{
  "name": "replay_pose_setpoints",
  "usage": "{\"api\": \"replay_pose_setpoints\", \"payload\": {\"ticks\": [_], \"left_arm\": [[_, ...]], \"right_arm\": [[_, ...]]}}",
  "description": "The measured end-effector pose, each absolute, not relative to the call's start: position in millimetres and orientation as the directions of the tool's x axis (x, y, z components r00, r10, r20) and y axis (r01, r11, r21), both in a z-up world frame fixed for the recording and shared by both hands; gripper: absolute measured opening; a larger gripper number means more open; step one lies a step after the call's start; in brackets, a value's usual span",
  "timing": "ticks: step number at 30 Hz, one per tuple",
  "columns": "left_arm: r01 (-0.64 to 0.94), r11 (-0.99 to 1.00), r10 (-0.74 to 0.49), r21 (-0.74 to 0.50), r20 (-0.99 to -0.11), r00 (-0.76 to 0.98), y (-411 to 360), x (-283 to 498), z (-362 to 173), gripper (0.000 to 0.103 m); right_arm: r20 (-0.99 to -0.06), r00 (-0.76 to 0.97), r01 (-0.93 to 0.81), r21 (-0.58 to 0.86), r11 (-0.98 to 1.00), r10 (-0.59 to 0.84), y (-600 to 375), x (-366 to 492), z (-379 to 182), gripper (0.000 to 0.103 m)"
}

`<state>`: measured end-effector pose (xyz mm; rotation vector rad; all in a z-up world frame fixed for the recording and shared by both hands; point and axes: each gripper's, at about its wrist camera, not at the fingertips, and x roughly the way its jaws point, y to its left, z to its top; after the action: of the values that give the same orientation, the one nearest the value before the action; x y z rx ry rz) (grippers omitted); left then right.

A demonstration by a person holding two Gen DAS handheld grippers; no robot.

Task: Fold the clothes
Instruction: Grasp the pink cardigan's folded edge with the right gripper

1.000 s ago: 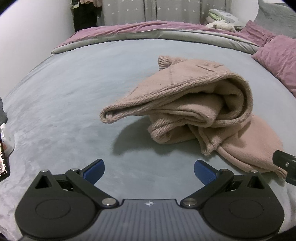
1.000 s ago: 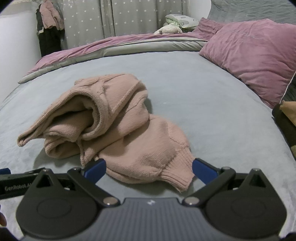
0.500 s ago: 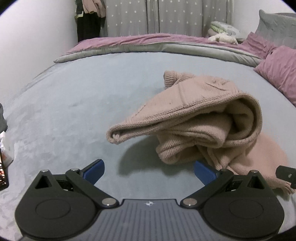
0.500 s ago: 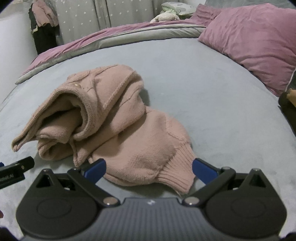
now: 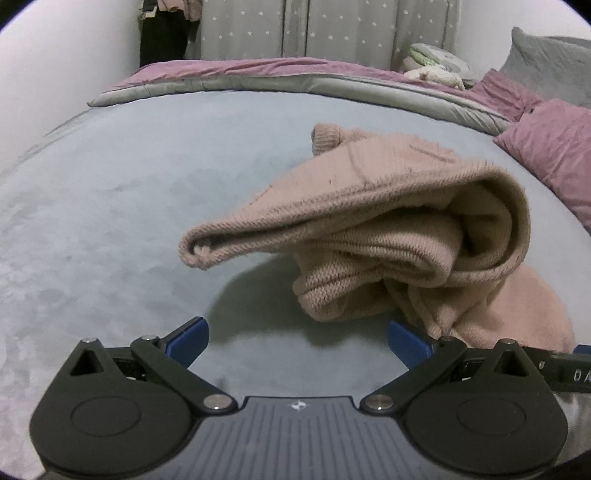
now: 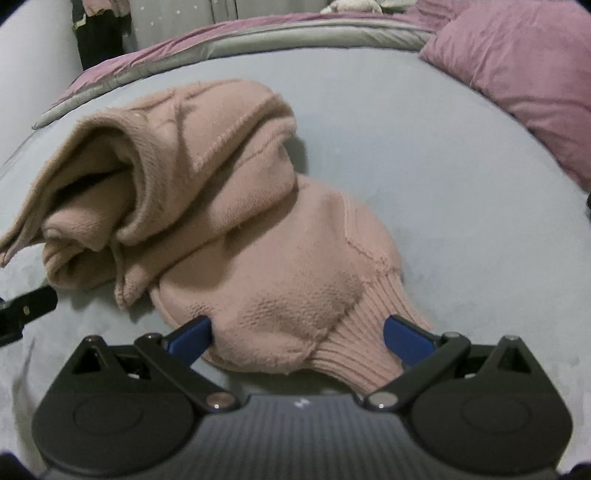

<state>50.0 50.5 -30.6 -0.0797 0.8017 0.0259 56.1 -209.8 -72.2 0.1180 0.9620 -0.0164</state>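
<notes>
A pink knit sweater [image 5: 388, 221] lies crumpled in a heap on the grey bed cover [image 5: 110, 206]. In the right wrist view the same sweater [image 6: 229, 206] fills the middle, its ribbed hem [image 6: 354, 354] nearest the camera. My left gripper [image 5: 297, 338] is open just short of the heap's lower folds, holding nothing. My right gripper [image 6: 297, 334] is open too, with the ribbed hem and a bulge of knit lying between its blue fingers [image 6: 404, 334]. The other gripper's black tip [image 6: 27, 306] shows at the left edge.
Purple pillows [image 6: 517, 74] lie along the right side of the bed. A purple and grey duvet [image 5: 295, 77] is bunched at the far edge, with grey dotted curtains [image 5: 332, 26] and hanging clothes behind it. Bare cover stretches to the left of the sweater.
Both grippers have moved forward toward the sweater. The hem now lies between the right gripper's fingers, and the heap looms larger in the left view.
</notes>
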Motion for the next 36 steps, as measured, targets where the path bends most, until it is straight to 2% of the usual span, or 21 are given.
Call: {"api": "replay_pose_setpoints", "payload": {"ticks": [5, 12, 19, 28, 36], "left_arm": [[-0.027, 0.999, -0.012, -0.040, -0.738, 0.675, 49, 54, -45, 0.103], [-0.003, 1.000, -0.016, -0.024, -0.764, 0.645, 45, 61, -61, 0.103], [0.004, 1.000, -0.001, 0.001, -0.781, 0.624, 41, 63, -71, 0.103], [-0.007, 1.000, -0.006, -0.013, -0.812, 0.583, 39, 64, -70, 0.103], [-0.049, 0.995, -0.044, -0.090, -0.808, 0.587, 52, 58, -57, 0.103]], "right_arm": [[-0.818, 0.568, 0.075, 0.158, 0.984, 0.088, -222, 59, -84, 0.103], [-0.796, 0.605, 0.010, 0.044, 0.999, 0.030, -207, 53, -94, 0.103], [-0.795, 0.605, -0.008, 0.045, 0.999, 0.041, -209, 55, -97, 0.103], [-0.806, 0.591, 0.011, 0.050, 0.999, 0.034, -207, 54, -86, 0.103], [-0.773, 0.631, 0.020, 0.104, 0.994, 0.068, -200, 46, -67, 0.103]]}}
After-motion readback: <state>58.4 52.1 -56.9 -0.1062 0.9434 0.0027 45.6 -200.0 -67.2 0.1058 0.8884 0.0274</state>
